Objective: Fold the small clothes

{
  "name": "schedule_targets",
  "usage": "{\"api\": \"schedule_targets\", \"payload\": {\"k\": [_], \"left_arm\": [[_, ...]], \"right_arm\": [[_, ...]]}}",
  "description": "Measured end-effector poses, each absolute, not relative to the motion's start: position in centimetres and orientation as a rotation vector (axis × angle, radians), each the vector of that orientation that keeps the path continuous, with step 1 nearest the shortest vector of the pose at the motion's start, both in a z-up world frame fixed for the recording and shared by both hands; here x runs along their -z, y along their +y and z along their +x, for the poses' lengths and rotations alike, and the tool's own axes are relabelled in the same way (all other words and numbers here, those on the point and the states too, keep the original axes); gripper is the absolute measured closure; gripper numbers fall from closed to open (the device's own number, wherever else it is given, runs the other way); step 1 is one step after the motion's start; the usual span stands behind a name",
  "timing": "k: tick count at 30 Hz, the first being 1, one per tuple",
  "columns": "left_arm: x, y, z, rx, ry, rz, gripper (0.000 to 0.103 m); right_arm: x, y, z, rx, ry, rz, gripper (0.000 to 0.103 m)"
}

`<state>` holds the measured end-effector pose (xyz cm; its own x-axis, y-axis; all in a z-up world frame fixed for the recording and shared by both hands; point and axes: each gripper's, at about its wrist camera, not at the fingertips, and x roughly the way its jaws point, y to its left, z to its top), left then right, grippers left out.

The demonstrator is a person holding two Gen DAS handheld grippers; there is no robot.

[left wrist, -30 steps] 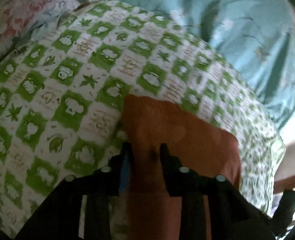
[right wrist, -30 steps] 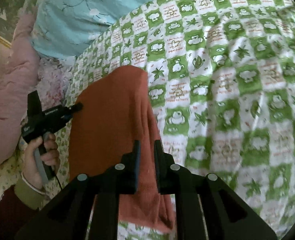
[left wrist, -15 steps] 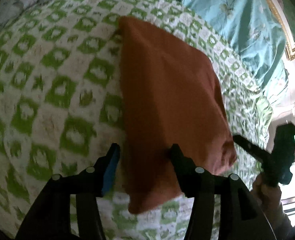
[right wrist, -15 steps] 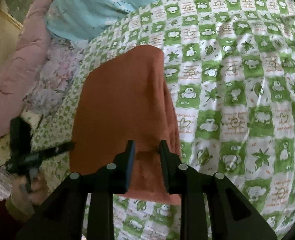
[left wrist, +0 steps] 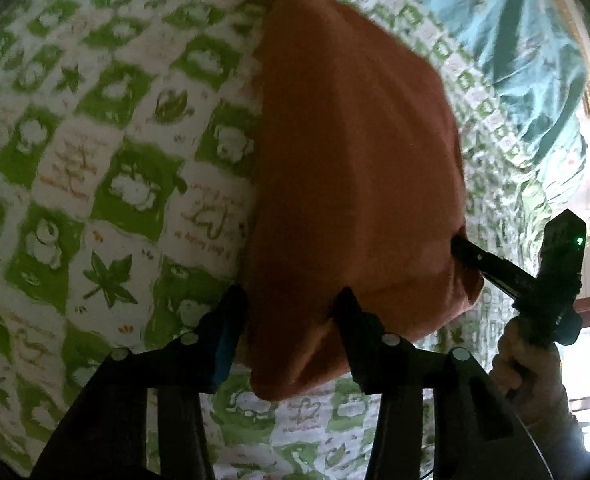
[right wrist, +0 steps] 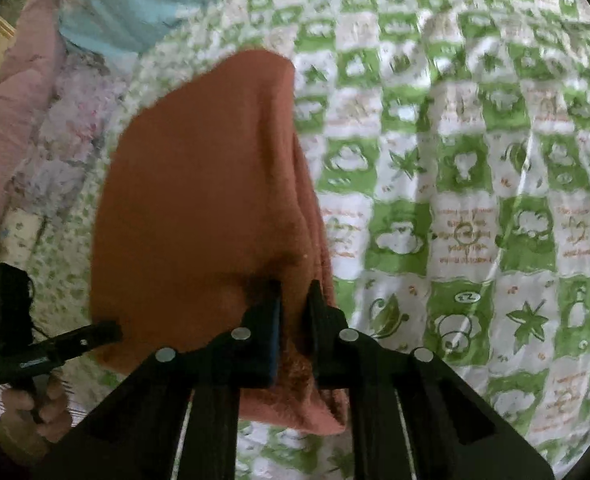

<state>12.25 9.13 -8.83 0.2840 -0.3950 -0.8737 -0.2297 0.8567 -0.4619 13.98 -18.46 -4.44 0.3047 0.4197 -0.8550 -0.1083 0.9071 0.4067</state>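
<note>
One orange cloth [left wrist: 355,184] lying folded on one green-checked bedspread [left wrist: 107,168]. Two grippers: left gripper [left wrist: 291,304] closing astride its near edge, seemingly not yet pinching; right gripper [right wrist: 295,292] closing, clamped on the near corner.

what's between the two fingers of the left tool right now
The near edge of the orange cloth, seen in the left wrist view; the left tool is closing on it.

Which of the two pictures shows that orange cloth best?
The left wrist view: the orange cloth lies almost whole on the green checked bedspread. The right wrist view also shows it, with its near edge behind the fingers.
</note>
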Motion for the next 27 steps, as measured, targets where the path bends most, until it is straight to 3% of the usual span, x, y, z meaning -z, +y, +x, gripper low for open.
{"api": "schedule_targets", "payload": {"k": [4,8,27], "left_arm": [[8.4,8.5,12.4,0.107,1.298,-0.527,0.057],[8.3,8.7,12.1,0.113,1.302,-0.548,0.057],[3.3,9.3,11.4,0.157,1.192,-0.409,0.056]], "right_arm": [[5.3,-18.9,14.4,-0.324,1.216,0.326,0.089],[4.3,-19.9,13.7,-0.324,1.210,0.391,0.080],[-1.0,-19.5,8.9,-0.331,1.095,0.391,0.079]]}}
